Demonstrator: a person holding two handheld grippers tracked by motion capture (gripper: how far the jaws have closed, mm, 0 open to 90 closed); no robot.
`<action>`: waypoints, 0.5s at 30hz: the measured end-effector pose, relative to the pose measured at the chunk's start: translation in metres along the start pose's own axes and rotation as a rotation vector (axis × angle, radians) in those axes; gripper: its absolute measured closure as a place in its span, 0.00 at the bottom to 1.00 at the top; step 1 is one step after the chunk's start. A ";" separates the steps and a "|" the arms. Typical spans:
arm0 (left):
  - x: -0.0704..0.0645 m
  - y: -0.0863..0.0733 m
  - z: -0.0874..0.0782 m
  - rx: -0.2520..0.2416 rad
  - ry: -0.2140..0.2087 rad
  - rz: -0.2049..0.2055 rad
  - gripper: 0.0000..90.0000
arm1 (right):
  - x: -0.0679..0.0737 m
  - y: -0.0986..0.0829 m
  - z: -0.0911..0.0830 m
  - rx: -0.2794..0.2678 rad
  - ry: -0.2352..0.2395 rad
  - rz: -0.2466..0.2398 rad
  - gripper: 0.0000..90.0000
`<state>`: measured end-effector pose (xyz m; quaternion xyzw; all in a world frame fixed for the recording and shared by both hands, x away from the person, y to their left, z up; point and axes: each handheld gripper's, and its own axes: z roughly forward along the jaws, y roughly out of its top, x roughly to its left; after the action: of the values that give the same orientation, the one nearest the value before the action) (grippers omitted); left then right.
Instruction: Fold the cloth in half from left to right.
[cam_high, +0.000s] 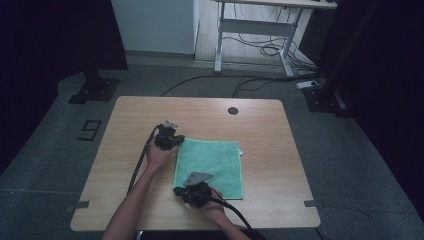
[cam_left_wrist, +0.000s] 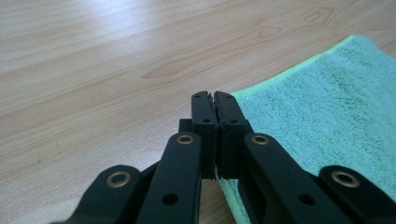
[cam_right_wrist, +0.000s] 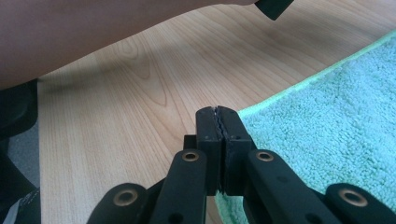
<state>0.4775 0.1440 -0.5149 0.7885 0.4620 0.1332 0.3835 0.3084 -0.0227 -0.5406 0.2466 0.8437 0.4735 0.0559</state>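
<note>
Where the wooden table (cam_high: 125, 165) carries its load, one item lies flat: green towel (cam_high: 210, 167), spread square near the person's edge, slightly right of centre.

Left gripper (cam_high: 169, 141): held at the towel's far left corner; in the left gripper view (cam_left_wrist: 214, 100) its jaws are pressed together at the towel's corner edge. Whether cloth is pinched between them cannot be told.

Right gripper (cam_high: 192, 192): held at the towel's near left corner; in the right gripper view (cam_right_wrist: 217, 112) jaws likewise closed tight at the hem, grip on cloth not discernible.

Forearm (cam_right_wrist: 93, 32): crosses above the table.
</note>
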 end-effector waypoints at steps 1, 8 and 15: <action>0.000 0.000 -0.001 -0.002 -0.002 -0.003 0.98 | 0.000 0.000 0.000 0.000 0.001 -0.002 0.98; -0.003 0.004 -0.010 -0.024 -0.011 -0.001 0.98 | 0.002 0.003 -0.003 -0.015 0.001 -0.008 0.98; -0.003 0.008 -0.020 -0.044 -0.013 -0.004 0.98 | 0.005 0.007 -0.003 -0.032 0.009 -0.018 0.98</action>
<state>0.4695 0.1494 -0.4951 0.7797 0.4581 0.1372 0.4042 0.3054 -0.0193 -0.5320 0.2359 0.8384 0.4877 0.0605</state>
